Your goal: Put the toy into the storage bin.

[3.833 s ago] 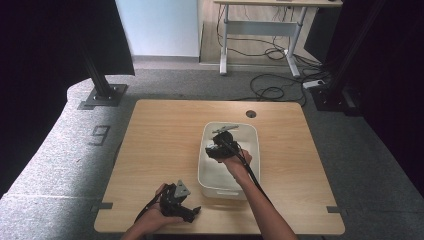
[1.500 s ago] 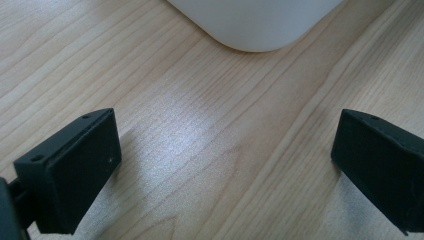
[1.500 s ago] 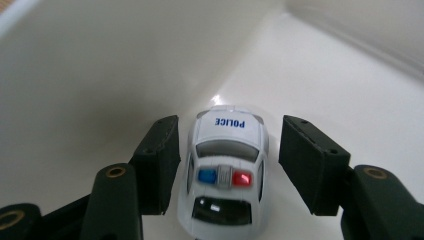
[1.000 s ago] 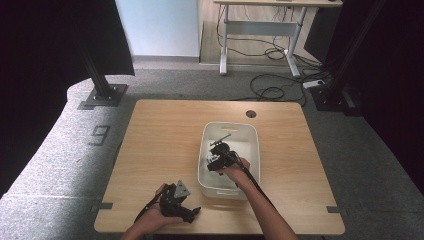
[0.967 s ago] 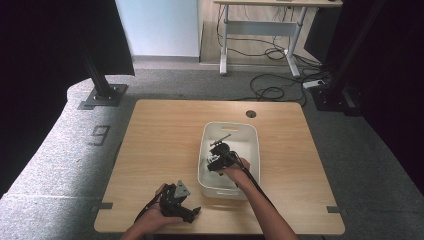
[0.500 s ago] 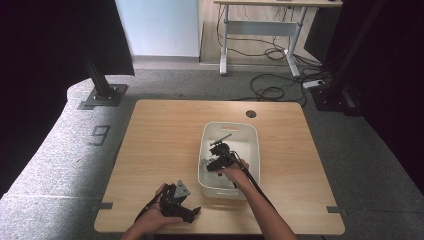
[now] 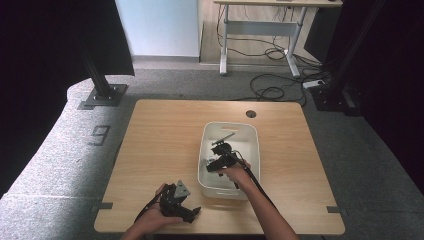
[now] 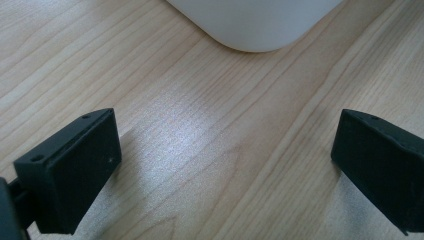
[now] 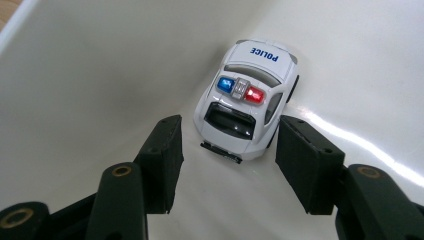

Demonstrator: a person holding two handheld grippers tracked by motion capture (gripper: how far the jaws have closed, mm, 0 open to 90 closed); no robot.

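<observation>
A white toy police car [image 9: 247,100] with blue and red roof lights lies on the floor of the white bin [image 9: 75,60], up against its wall. My right gripper [image 9: 232,150] is open, one jaw on each side of the car's near end and neither touching it. In the high view the right gripper [image 7: 220,159] is lowered inside the bin [image 7: 252,150]. My left gripper [image 7: 179,202] rests near the table's front edge, open, with bare wood between its jaws [image 8: 225,150].
A thin dark stick-like item [image 7: 223,136] lies in the far part of the bin. The bin's rounded corner [image 8: 255,25] is just ahead of the left gripper. A round cable hole [image 7: 251,114] sits at the table's far edge.
The right gripper has moved a little toward the near side of the bin and lower. The left gripper has stayed in place.
</observation>
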